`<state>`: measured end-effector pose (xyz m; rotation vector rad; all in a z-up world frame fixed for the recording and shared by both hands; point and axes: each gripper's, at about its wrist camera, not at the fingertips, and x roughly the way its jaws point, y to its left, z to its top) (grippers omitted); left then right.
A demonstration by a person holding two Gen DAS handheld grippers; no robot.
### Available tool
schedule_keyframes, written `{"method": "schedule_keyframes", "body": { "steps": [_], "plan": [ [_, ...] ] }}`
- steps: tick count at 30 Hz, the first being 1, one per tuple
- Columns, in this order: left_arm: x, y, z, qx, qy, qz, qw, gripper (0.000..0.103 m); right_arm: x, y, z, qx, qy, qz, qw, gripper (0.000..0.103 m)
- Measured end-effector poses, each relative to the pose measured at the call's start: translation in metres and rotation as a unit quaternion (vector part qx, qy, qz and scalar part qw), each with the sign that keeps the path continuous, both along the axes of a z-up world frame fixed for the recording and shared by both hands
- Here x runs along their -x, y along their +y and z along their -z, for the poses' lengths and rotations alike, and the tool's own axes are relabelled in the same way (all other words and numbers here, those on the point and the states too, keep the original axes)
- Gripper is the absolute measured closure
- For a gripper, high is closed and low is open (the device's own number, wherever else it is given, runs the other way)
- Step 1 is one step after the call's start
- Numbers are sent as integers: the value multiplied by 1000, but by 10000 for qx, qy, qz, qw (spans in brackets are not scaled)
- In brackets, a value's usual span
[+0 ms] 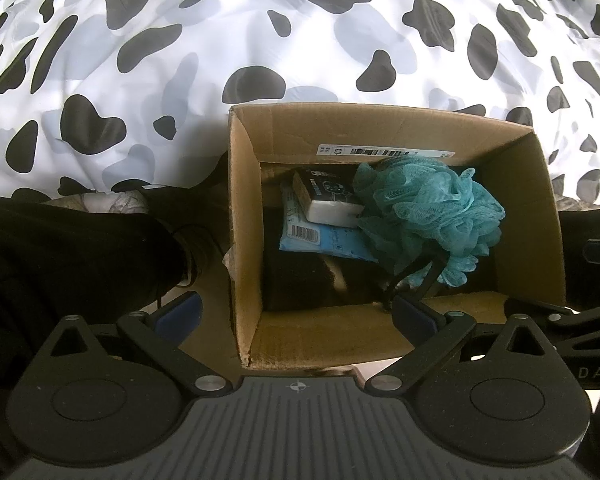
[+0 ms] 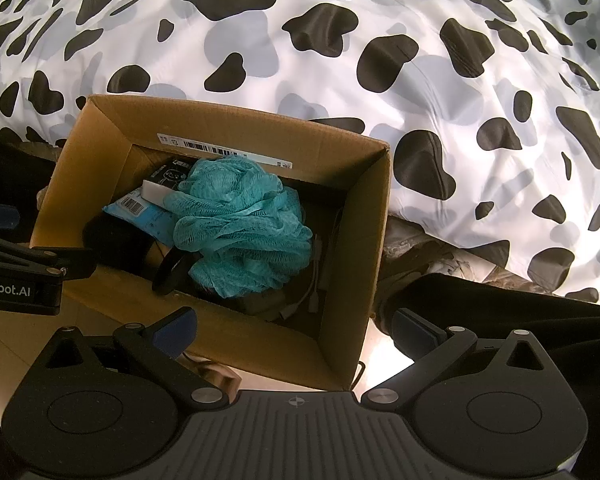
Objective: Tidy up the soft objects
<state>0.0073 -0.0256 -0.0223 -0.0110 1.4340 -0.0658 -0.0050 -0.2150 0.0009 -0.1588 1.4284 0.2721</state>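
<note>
- Left wrist view: the left gripper (image 1: 298,314) sits at the lower centre of the frame with its jaws spread wide and nothing between them; the blue-padded fingers (image 1: 414,314) straddle the near wall of the cardboard box (image 1: 246,208).
- The box is open-topped corrugated brown card with a rectangular mouth; a white barcode label (image 1: 384,151) runs along the inside of its far wall.
- The bath pouf (image 1: 432,210), a teal, ruffled mesh ball, lies inside the box at centre right of the frame. A dark looped cord (image 1: 416,270) hangs from its lower side.
- Left of the pouf a white block with a black printed face (image 1: 328,200) rests tilted on a flat light-blue packet (image 1: 320,238) bearing a barcode. Dark fabric (image 1: 300,280) fills the box floor below them.
- A glossy quilt (image 1: 220,40), white with black and grey cow patches, fills the upper half of the frame behind the box.
- A black sleeve or garment (image 1: 80,248) covers the left middle; what it is cannot be told.
- Right wrist view: the right gripper (image 2: 296,330) is likewise wide open and empty, its left finger over the near wall and its right finger outside the right corner of the box.
- White cables (image 2: 316,276) lie in the box to the right of the pouf.
- Part of the left gripper enters at the left edge, against the box's near left side.
</note>
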Motion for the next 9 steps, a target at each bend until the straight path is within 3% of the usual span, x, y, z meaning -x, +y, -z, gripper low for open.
{"method": "schedule_keyframes", "body": {
  "steps": [9],
  "plan": [
    [1,-1,-4,-24,-181,36,9998,0,0,0,0,6,3,-2,10000,0]
  ]
}}
